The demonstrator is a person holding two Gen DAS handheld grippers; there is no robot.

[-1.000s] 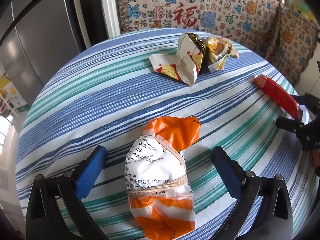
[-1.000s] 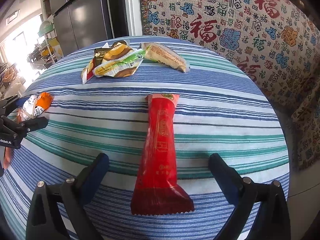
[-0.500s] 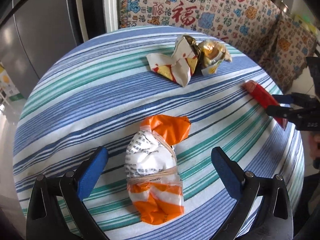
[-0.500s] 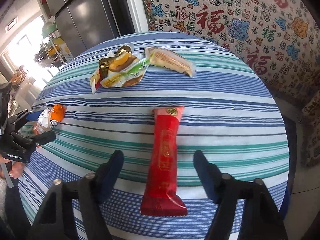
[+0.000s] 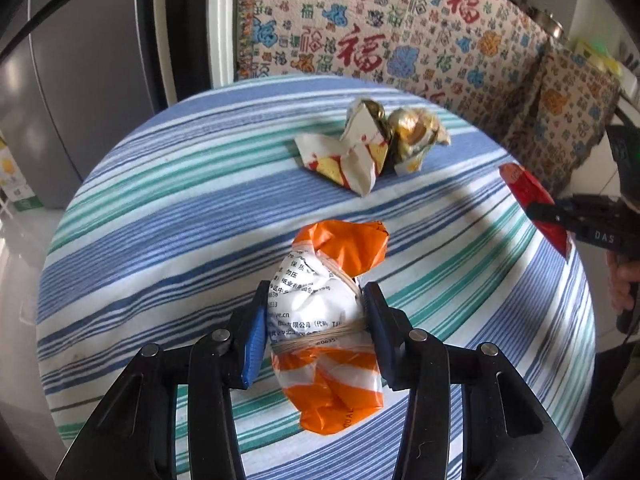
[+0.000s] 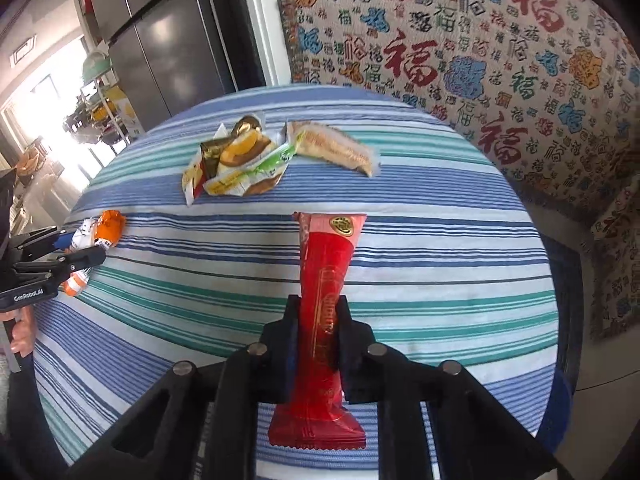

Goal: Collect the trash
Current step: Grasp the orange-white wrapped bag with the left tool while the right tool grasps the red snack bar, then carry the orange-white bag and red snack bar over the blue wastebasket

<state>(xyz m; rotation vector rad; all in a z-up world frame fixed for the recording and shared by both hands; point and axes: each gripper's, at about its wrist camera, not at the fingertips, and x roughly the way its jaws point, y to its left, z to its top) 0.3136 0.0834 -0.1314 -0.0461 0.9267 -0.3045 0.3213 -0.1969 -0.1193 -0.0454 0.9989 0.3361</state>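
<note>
- Left wrist view: the left gripper (image 5: pixel 314 322) was pinching the orange-and-white tied wrapper bundle (image 5: pixel 330 326) across its banded middle, one blue pad on each side.
- The bundle's long axis ran straight out along the fingers, from the near end under the gripper to the orange twisted end on the far side.
- The crumpled white-and-red wrapper (image 5: pixel 344 158) and the gold foil wrapper (image 5: pixel 414 136) lay touching each other on the far side of the table, well apart from the bundle.
- At the right edge, the right gripper (image 5: pixel 560 216) gripped the red stick packet (image 5: pixel 528 192).
- Right wrist view: the right gripper (image 6: pixel 316 330) was pressed onto the red stick packet (image 6: pixel 326 292) at about mid-length; its long axis pointed away along the fingers.
- Judgement: each gripper already had its own piece, so the coming move was probably a lift clear of the cloth.
- The nearest loose trash, the opened snack wrappers (image 6: pixel 236 160) and the sealed pastry packet (image 6: pixel 336 148), lay far ahead, slightly left.
- Surface: a round table under a blue, teal and white striped tablecloth (image 6: pixel 440 248).
- Room: a sofa cover printed with Chinese characters (image 6: pixel 480 60) on the far right; a dark refrigerator (image 6: pixel 160 40) on the far left.
</note>
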